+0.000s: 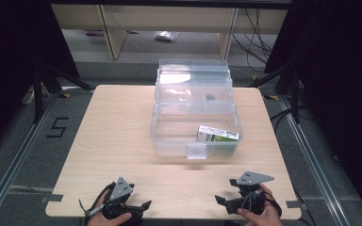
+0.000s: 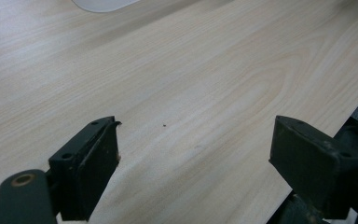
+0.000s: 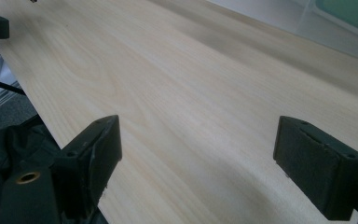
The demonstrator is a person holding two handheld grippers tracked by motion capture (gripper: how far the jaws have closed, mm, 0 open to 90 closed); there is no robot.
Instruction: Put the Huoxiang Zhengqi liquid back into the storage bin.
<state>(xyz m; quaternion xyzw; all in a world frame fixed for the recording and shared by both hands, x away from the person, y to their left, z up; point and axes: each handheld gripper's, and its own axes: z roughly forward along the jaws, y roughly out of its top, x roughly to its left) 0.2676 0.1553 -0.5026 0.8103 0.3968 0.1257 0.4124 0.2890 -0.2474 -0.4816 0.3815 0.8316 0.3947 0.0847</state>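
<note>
Pale wood grain covers the worktop (image 1: 118,141) in the high view. A clear plastic box (image 1: 195,122) stands on it, right of the middle and toward the far edge, with its lid (image 1: 193,75) thrown open behind it. Inside the box, at the near right corner, lies a small green and white carton (image 1: 218,134). A clear latch tab (image 1: 197,151) hangs at the middle of the box's front wall. Both grippers rest at the near edge, well apart from the box. The left gripper (image 1: 143,205) sits at the near left, held by the person's left hand (image 1: 113,217), with its jaws pointing right. The right gripper (image 1: 220,199) sits at the near right in the right hand (image 1: 259,216), with its jaws pointing left. Each carries a grey three-cornered plate on top.

From the left gripper view, the left gripper's (image 2: 193,154) two black jaws stand wide apart over bare wood, with nothing between them. A small dark speck (image 2: 164,125) marks the wood ahead of them.

From the right gripper view, the right gripper's (image 3: 196,158) jaws are likewise spread wide over bare wood, holding nothing. The box's clear wall (image 3: 303,23) crosses the upper right corner, with green showing through it.
</note>
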